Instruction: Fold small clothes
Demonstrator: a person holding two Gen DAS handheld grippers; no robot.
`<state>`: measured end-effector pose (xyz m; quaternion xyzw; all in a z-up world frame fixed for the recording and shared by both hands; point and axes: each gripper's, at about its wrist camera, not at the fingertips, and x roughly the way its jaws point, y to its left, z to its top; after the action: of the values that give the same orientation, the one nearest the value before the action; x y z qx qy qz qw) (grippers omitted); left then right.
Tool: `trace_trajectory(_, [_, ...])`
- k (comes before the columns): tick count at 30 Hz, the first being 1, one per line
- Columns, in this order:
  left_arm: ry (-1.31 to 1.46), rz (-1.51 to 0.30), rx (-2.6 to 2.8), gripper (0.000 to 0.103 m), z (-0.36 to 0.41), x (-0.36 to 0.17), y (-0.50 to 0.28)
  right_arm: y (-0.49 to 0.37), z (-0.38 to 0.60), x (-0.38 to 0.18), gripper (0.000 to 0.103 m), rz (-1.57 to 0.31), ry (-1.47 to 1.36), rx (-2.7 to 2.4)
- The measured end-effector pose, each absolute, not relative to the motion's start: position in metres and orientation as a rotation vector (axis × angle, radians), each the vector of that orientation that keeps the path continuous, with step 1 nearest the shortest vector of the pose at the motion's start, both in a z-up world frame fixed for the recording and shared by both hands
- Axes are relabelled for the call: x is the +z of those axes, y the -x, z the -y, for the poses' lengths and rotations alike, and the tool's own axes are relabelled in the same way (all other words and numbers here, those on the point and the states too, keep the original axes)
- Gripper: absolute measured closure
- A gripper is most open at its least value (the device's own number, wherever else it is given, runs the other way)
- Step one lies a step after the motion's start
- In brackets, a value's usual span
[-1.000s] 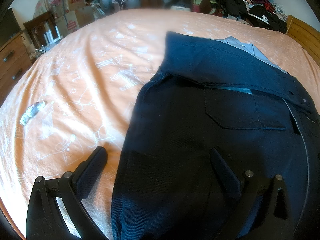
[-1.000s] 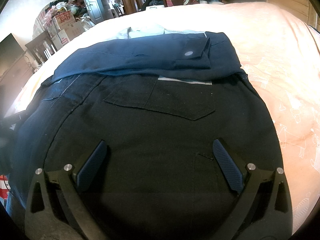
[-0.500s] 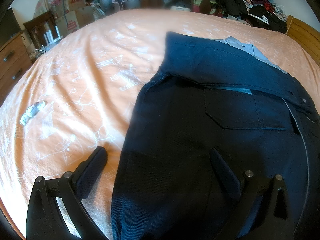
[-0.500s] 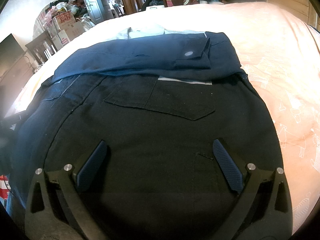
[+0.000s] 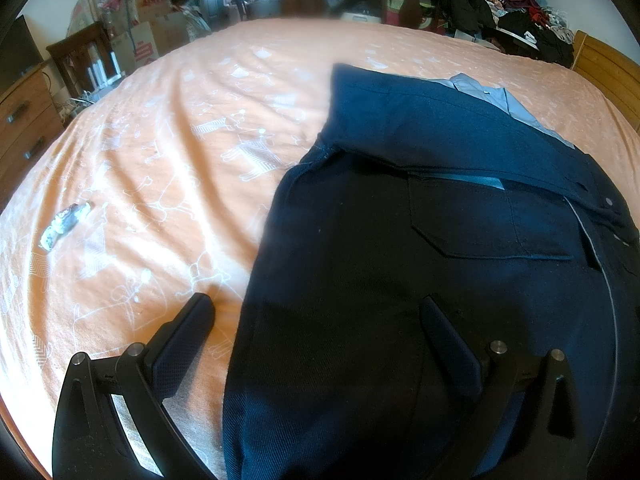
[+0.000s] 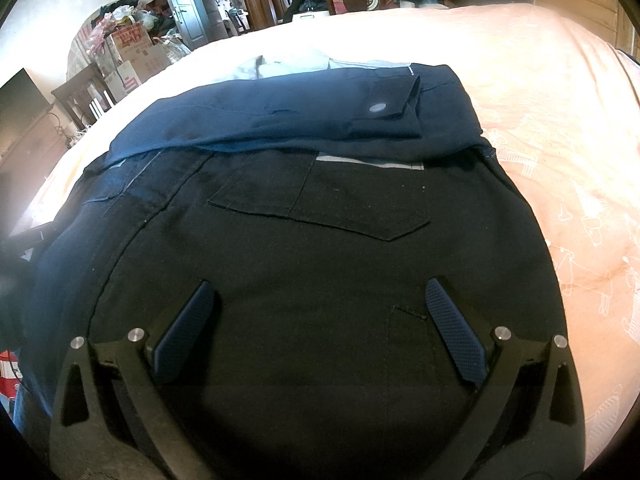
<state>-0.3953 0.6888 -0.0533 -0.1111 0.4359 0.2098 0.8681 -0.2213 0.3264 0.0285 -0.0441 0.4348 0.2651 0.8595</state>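
Navy jacket (image 5: 440, 280) fills centre and right of frame, lying on orange bed (image 5: 160, 160). Left claw (image 5: 316, 308) released, straddling its edge. Right claw (image 6: 320, 292) released over dark fabric.

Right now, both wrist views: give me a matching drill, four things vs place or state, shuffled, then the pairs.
Things:
1. navy jacket
2. light blue shirt
3. crumpled wrapper
4. left gripper

Places or states:
A. open, one finger over the orange sheet, one over dark cloth
B. alone on the sheet, left of the clothes
C. peeking out at the far edge under dark cloth
D. spread flat, sleeve folded across its top

Pairs: 1-D, 2-C, 3-B, 4-A
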Motion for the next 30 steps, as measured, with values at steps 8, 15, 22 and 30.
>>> trace_trajectory(8, [0.233, -0.912, 0.439, 0.0, -0.689, -0.053, 0.395, 0.221, -0.328, 0.029, 0.0, -0.912, 0.09, 0.558])
trace_trajectory(15, [0.233, -0.911, 0.44, 0.0, -0.688, -0.054, 0.395, 0.223, -0.332, 0.03, 0.0, -0.91, 0.083, 0.559])
trace_trajectory(22, [0.233, -0.911, 0.44, 0.0, -0.688, -0.054, 0.395, 0.222, -0.346, 0.032, 0.0, -0.907, 0.076, 0.563])
trace_trajectory(30, [0.233, -0.91, 0.441, 0.0, -0.688, -0.054, 0.395, 0.223, -0.347, 0.032, 0.0, -0.907, 0.075, 0.563])
